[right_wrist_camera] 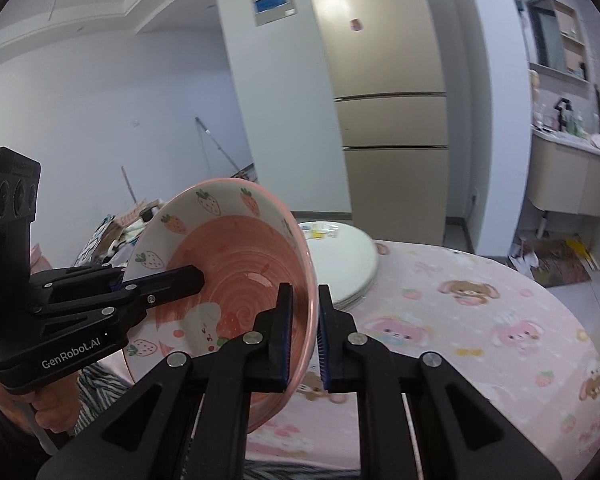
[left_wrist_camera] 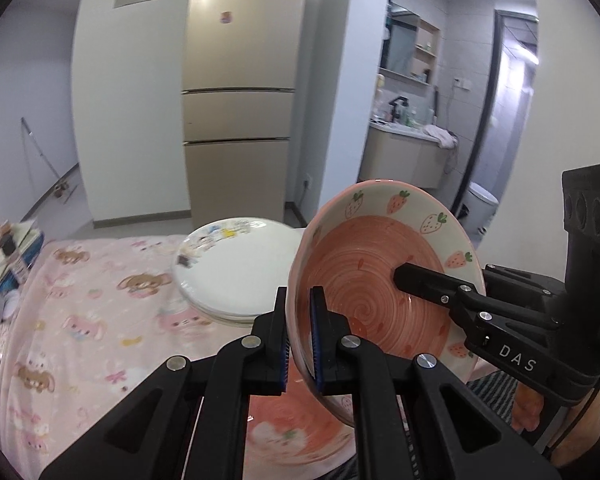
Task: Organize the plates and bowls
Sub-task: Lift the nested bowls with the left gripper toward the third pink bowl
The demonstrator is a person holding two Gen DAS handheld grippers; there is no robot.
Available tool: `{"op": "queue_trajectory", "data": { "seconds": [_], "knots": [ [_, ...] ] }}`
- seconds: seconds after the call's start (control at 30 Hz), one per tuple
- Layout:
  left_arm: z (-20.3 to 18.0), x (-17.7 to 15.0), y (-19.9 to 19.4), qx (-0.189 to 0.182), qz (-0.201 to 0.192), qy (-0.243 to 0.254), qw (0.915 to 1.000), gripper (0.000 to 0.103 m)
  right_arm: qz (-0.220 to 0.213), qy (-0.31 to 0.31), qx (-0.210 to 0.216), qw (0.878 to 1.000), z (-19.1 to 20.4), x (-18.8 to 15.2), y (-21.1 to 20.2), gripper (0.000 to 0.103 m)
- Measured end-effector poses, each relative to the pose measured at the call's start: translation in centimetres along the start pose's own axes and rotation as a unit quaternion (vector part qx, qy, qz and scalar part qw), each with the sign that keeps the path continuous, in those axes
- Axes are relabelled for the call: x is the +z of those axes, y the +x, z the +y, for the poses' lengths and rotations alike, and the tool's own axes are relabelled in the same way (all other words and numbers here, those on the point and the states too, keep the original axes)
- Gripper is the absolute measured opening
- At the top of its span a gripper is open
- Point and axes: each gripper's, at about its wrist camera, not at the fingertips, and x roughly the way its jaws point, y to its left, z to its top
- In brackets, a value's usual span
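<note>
The tabletop (right_wrist_camera: 480, 312) is covered with a pink cartoon-print cloth. A stack of white plates (left_wrist_camera: 236, 272) rests near its far edge, in front of a tall beige refrigerator (left_wrist_camera: 236, 112). The pink strawberry bowl (left_wrist_camera: 380, 280) is held above the near edge of the tabletop, tilted steeply, apart from the plate stack. The left gripper (left_wrist_camera: 299, 340) is clamped narrow on one side of the bowl rim, one finger inside and one outside. The right gripper (right_wrist_camera: 305, 340) is clamped narrow on the opposite side of the rim in the same manner.
</note>
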Motion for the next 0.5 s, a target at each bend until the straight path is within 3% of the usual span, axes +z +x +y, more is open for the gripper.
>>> {"op": "queue_trajectory", "data": {
  "seconds": [0.13,0.5],
  "knots": [
    [2.1,-1.7,0.6,0.006,0.014,-0.014,0.9998,0.010,0.017,-0.009,0.007,1.000,1.2,-1.3,2.0,0.010],
    [3.7,-5.0,2.7,0.031,0.044,-0.015,0.9984,0.010,0.055,-0.009,0.025,0.998,2.1,-4.3,5.3,0.008]
  ]
}}
